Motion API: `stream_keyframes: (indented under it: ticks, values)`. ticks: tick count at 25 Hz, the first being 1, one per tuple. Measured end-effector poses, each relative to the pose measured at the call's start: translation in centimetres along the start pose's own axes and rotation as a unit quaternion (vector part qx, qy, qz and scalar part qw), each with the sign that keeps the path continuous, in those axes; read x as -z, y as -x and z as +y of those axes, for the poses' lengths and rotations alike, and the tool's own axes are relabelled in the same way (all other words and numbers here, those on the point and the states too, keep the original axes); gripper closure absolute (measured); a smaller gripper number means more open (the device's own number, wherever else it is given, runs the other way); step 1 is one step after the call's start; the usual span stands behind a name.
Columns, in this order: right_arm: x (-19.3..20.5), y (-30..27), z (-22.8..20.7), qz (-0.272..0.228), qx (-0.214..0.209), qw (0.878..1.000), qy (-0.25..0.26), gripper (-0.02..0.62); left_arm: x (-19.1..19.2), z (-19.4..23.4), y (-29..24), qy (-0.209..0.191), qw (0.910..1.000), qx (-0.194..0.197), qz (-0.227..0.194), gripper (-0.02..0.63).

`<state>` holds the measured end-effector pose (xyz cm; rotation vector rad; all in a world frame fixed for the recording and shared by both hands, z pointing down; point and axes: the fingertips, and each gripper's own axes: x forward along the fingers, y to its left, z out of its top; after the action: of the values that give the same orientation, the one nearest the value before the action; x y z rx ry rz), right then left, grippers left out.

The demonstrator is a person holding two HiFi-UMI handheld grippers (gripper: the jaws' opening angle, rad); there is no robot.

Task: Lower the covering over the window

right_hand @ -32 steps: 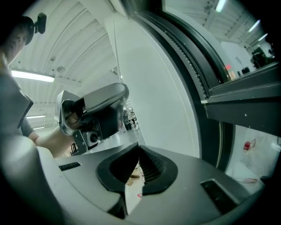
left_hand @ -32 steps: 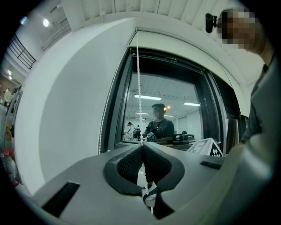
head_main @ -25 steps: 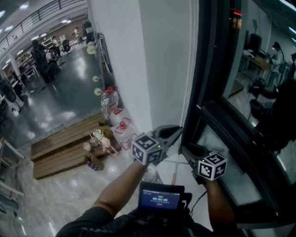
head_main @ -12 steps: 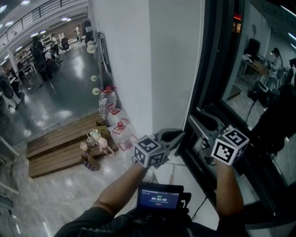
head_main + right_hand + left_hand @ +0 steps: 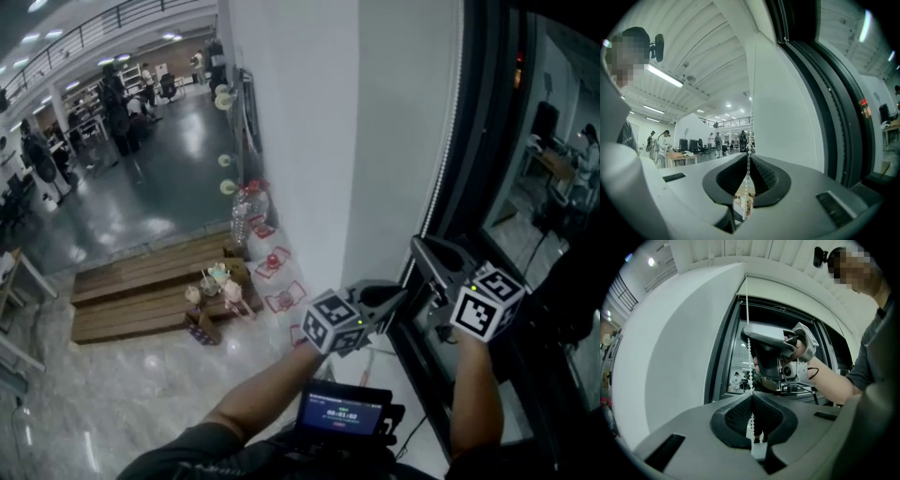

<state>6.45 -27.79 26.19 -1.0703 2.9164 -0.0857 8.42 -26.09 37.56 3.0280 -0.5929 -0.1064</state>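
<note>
A white bead chain (image 5: pixel 448 150) hangs down the edge of the white wall beside the dark-framed window (image 5: pixel 497 141). My left gripper (image 5: pixel 397 296) points at the frame and is shut on the bead chain (image 5: pixel 747 315), which runs between its closed jaws. My right gripper (image 5: pixel 419 247) sits just above and to the right of it. Its jaws have just been closing and now pinch the same bead chain (image 5: pixel 751 101), which passes down through them. From the left gripper view the right gripper (image 5: pixel 749 333) shows higher up on the chain.
The white wall (image 5: pixel 300 122) stands left of the window. Low wooden steps (image 5: pixel 141 286) with small decorations and a water bottle (image 5: pixel 243 214) lie on the floor below. People stand in the hall far behind. A small screen (image 5: pixel 341 411) hangs at my chest.
My right gripper has risen from low beside the window frame to just above the left gripper, and its jaws went from apart to closed on the chain. The left gripper has stayed put.
</note>
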Motion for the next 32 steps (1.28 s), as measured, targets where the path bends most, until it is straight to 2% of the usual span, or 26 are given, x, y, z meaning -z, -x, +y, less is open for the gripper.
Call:
stream_keyframes:
  ticks: [14,20,29,32]
  values:
    - [0.3,-0.3,-0.7,-0.022,-0.014,0.999,-0.034,0.584,0.4,0.7,0.0,-0.003,0.9999,-0.015,0.003,0.601]
    - [3.3,-0.8,-1.2,-0.007,-0.006,0.998,-0.056,0.584,3.0,1.2,0.2,0.021,0.9993,-0.018,0.023,0.601]
    - [6.1,-0.5,-1.8,0.006,0.007,0.998,-0.069,0.586,5.8,1.4,0.2,0.025,0.9983,-0.015,0.05,0.601]
    - [7.5,-0.4,-1.9,0.012,0.01,0.997,-0.078,0.586,7.0,1.2,0.3,0.038,0.9974,-0.017,0.059,0.601]
